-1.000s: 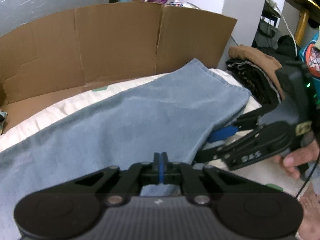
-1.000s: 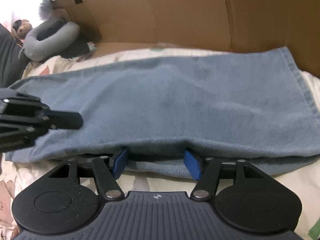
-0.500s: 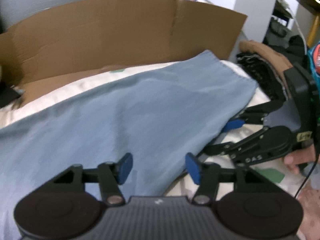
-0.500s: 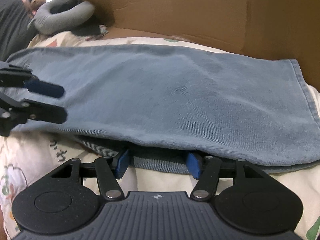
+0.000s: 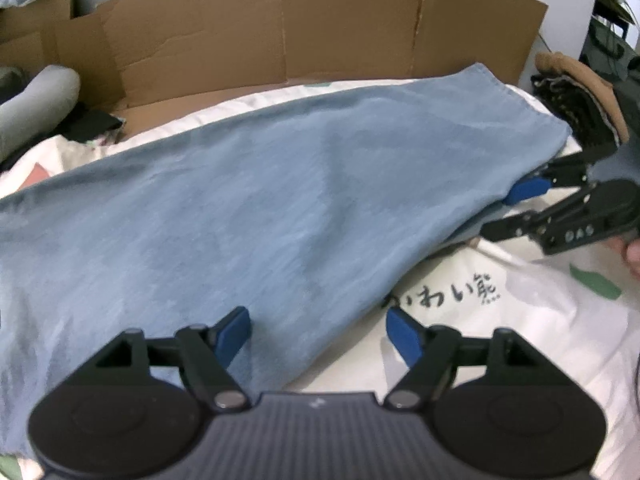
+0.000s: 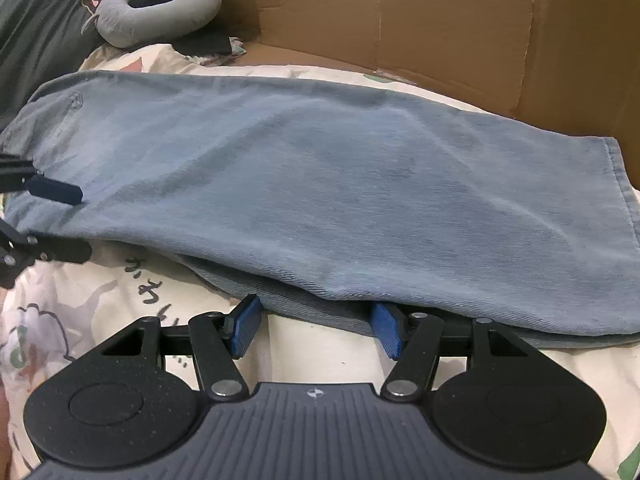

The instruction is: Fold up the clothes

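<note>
The left gripper (image 5: 318,330) had just been opening and stood wide, its left pad over the folded blue jeans (image 5: 260,208), its right pad over the printed bedsheet (image 5: 500,320), gripping nothing. The right gripper (image 6: 314,330) stood fairly wide at the jeans' near edge, fabric between its pads but unpinched. The risk, as I judged it: a grab there could catch only the top layer and pull the fold apart. Beyond the jeans stood a cardboard box (image 6: 440,28) and a grey neck pillow (image 6: 156,12).
</note>
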